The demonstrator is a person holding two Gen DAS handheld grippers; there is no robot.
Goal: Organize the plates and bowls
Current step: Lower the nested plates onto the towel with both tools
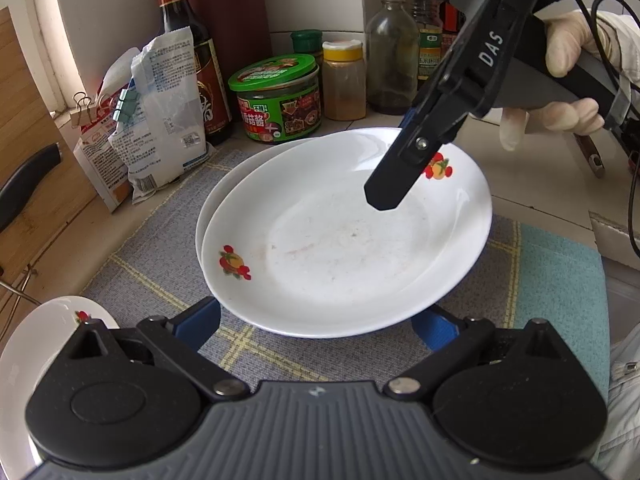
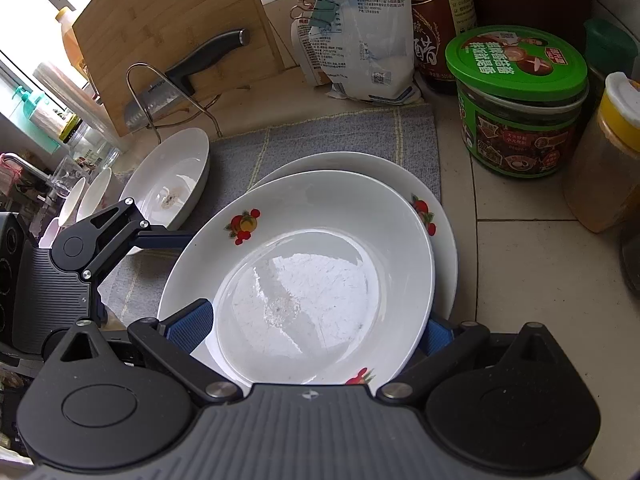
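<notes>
A white plate with fruit prints (image 1: 340, 240) (image 2: 304, 272) lies on top of a second white plate (image 1: 208, 208) (image 2: 360, 164) on a grey checked cloth (image 1: 160, 248) (image 2: 340, 132). My left gripper (image 1: 320, 324) is open, its blue fingers (image 1: 200, 320) under the top plate's near rim. My right gripper (image 2: 316, 328) is open around the top plate's other rim; its finger (image 1: 396, 176) shows over the plate in the left wrist view. Another white dish (image 2: 168, 176) (image 1: 48, 332) sits at the cloth's left edge.
Jars and bottles line the back wall: a green-lidded jar (image 1: 276, 100) (image 2: 520, 100), a yellow-lidded spice jar (image 1: 344, 80), a dark sauce bottle (image 1: 188, 48), a clipped white bag (image 1: 160, 108). A wooden board with a knife (image 2: 192, 68) and more bowls (image 2: 84, 200) stand left.
</notes>
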